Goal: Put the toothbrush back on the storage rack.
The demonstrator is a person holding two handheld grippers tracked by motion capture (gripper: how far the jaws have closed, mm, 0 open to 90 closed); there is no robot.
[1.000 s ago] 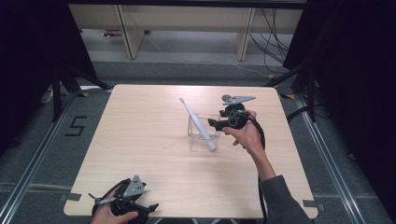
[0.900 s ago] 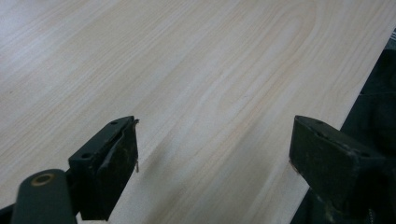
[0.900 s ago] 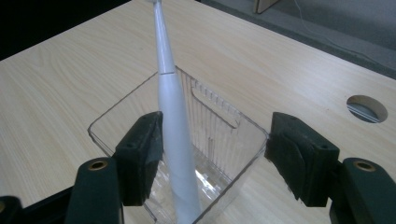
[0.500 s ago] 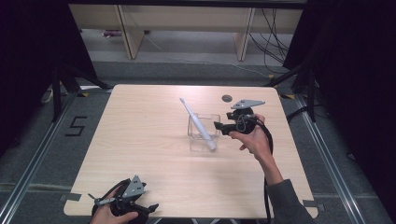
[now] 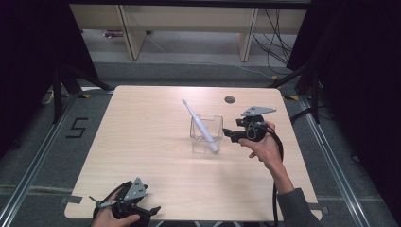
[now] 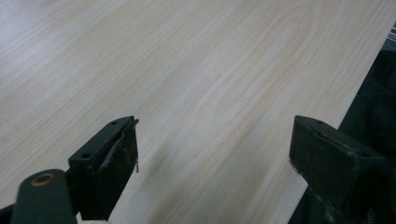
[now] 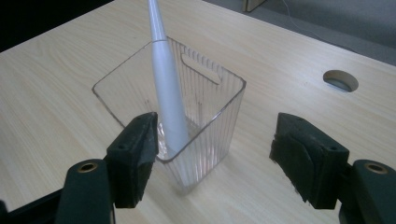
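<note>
Right gripper [image 5: 230, 134], jaws released and just opening, stands beside the clear container [image 5: 206, 134] holding a white toothbrush [image 5: 200, 126]; left gripper [image 5: 124, 205] jaws released over bare tabletop [image 5: 142, 142].

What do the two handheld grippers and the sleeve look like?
Both grippers, left gripper and right gripper, are black, each topped by a grey three-cornered plate. Fingers are blocky black pads with worn edges. A black cable trails from the right one. Dark grey sleeve on the right forearm.

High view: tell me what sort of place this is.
Probably a lab recording station: a bare wooden table ringed by dark curtains, a taped number 5 on the grey floor, and loose cables behind.
</note>
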